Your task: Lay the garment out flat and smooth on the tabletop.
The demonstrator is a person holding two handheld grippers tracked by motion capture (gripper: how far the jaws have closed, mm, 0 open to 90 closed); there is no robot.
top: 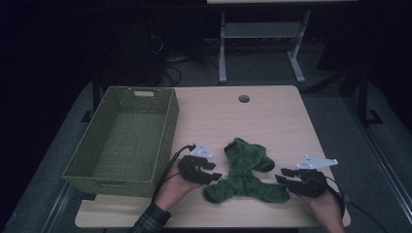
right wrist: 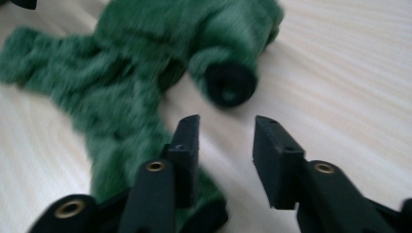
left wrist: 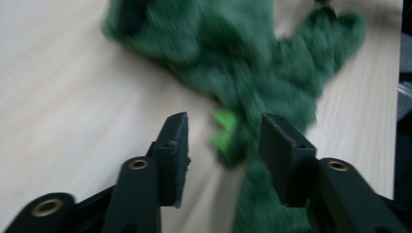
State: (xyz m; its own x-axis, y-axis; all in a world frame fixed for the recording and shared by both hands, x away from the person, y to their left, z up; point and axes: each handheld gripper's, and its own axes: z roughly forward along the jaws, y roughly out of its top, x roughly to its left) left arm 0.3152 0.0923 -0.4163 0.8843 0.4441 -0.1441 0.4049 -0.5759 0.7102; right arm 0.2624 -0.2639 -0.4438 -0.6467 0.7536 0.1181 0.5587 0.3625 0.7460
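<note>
A crumpled dark green fuzzy garment (top: 245, 174) lies on the wooden table near its front edge. My left gripper (top: 214, 175) hovers just left of it, jaws apart and empty. In the left gripper view the green cloth (left wrist: 252, 63) with a bright green tag (left wrist: 224, 128) lies beyond the left gripper (left wrist: 224, 131). My right gripper (top: 283, 175) hangs at the garment's right end, also open. In the right gripper view the green cloth (right wrist: 145, 63), with a rolled dark opening (right wrist: 231, 85), lies ahead of the open right gripper (right wrist: 227, 127).
A green woven basket (top: 167, 124) stands on the table's left part with nothing visible inside. A cable hole (top: 244, 99) sits near the table's far edge. Beyond the table stands a grey desk frame (top: 262, 34) on a dark floor.
</note>
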